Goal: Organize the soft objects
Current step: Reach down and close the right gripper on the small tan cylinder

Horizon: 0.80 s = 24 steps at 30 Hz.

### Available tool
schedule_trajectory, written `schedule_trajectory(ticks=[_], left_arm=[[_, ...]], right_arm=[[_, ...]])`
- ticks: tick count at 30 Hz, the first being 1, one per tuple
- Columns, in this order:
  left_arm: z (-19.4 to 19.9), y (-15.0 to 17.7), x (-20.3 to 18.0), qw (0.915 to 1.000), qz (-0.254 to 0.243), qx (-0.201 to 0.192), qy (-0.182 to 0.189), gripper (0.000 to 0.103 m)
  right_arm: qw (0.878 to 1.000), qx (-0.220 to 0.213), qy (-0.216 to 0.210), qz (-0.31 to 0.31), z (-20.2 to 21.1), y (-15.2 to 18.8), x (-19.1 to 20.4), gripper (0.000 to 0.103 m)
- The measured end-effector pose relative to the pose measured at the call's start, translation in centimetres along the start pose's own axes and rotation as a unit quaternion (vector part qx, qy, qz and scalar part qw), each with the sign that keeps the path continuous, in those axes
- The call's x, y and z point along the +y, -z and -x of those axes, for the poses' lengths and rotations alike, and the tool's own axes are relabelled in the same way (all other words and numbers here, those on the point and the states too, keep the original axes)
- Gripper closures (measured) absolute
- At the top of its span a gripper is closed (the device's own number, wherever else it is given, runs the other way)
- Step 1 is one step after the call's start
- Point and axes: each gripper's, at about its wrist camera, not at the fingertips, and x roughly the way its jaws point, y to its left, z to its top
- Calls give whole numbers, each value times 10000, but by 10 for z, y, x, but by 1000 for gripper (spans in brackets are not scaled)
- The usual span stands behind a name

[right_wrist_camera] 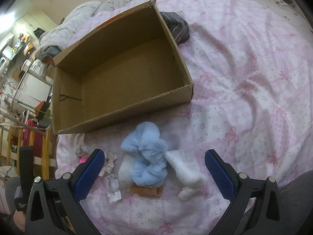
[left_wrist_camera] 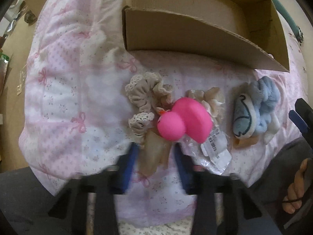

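My left claw (left_wrist_camera: 154,148) gapes around the beige tag below the pink duck (left_wrist_camera: 183,121) — my right claw (right_wrist_camera: 154,168), wide and empty, straddles the blue scrunchie (right_wrist_camera: 146,156); box (right_wrist_camera: 121,74) waits beyond.

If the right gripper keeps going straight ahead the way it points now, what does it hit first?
Most likely the fluffy blue toy, lying on the bedspread between the open fingers of the right gripper. The cardboard box sits beyond it; depth is uncertain.

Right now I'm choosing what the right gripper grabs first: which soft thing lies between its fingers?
The fluffy blue scrunchie, lying centred ahead of the open right gripper. The beige scrunchies and pink duck lie ahead of the left gripper.
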Motion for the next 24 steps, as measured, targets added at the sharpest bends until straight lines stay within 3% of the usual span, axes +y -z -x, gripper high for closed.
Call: schedule_trajectory(ticks=[5,11,18,22,24], left_arm=[[12,2,7,9994,65,-78,343,94],[61,17,14,9971,96,-493,579,94],[84,28,27,9918,248,-938,827,94],[87,22,38,9872,647,-1108,949,94],[91,21,40,9863,645,-1206,919,94]], right_arm=[[10000,6,27,-18,1,1,-1,0],[9998,162,64,-45,-2,3,-2,0],[9953,955,-157,-68,-20,21,3,0],[9902,1396,8,96,-40,32,11,0],[9887,1483,-32,206,-46,34,15,16]])
